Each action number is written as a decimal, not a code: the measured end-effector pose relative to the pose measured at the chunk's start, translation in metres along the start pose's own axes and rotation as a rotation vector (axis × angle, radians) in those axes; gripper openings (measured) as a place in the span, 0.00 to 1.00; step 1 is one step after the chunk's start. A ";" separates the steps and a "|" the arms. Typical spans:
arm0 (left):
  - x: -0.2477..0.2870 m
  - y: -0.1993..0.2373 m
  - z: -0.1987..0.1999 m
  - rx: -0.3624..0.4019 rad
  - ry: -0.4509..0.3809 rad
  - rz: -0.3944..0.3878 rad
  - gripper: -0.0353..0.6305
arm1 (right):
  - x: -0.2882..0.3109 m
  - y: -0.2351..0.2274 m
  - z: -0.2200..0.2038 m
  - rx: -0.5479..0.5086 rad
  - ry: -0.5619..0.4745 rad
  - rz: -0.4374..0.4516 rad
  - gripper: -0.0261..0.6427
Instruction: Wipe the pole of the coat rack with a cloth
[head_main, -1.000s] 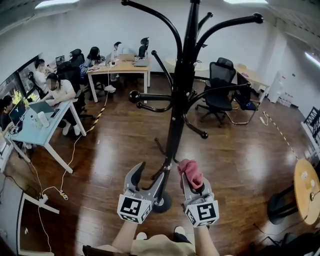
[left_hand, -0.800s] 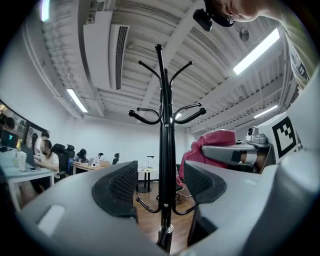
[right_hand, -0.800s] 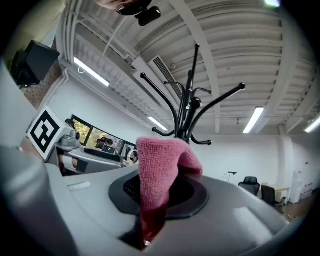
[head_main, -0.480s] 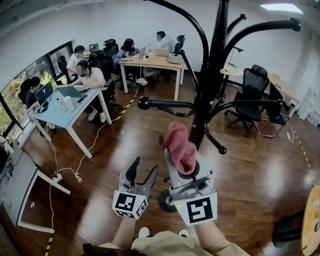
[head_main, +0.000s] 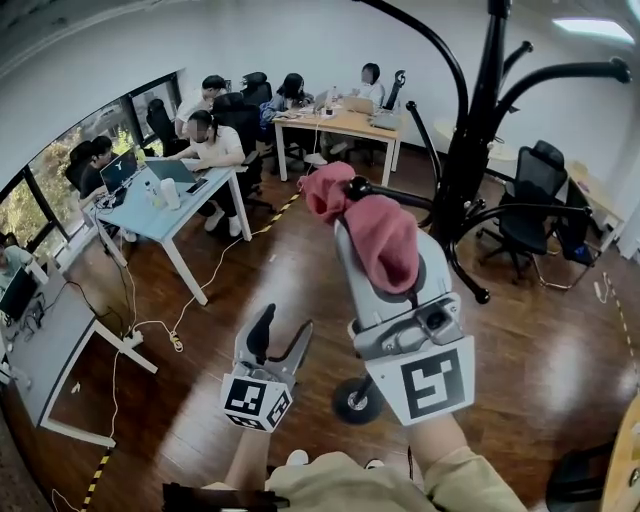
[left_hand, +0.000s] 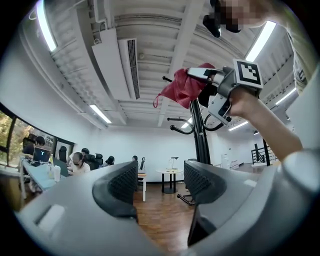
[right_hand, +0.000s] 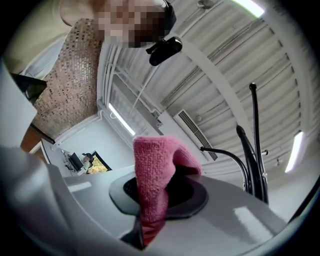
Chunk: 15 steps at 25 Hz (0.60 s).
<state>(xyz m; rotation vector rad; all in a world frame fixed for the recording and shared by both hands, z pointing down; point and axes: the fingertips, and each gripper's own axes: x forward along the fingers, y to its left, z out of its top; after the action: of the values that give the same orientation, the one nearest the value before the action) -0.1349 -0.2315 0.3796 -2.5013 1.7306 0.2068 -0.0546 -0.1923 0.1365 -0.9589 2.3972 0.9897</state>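
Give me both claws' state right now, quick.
Left claw: open, empty.
Right claw: shut on the pink cloth.

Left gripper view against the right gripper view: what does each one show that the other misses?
Only the left gripper view: the left gripper, jaws apart and empty, the wooden floor, a round table, people at desks. Only the right gripper view: a close look along the right gripper, jaws shut on the cloth, plus the person's patterned top. Shared: the pink cloth, the right gripper, the coat rack and the ceiling.
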 end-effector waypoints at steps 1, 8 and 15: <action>-0.001 0.000 0.000 0.000 0.001 0.000 0.45 | -0.001 -0.002 -0.002 0.011 0.002 -0.014 0.11; 0.005 -0.010 0.001 0.003 0.002 -0.032 0.45 | -0.014 -0.032 -0.033 0.073 0.063 -0.135 0.11; 0.011 -0.024 -0.005 -0.010 0.015 -0.076 0.45 | -0.038 -0.074 -0.084 0.189 0.172 -0.349 0.11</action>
<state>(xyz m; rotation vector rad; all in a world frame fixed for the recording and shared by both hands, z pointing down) -0.1081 -0.2344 0.3829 -2.5769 1.6402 0.1918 0.0175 -0.2745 0.1800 -1.3748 2.2939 0.5645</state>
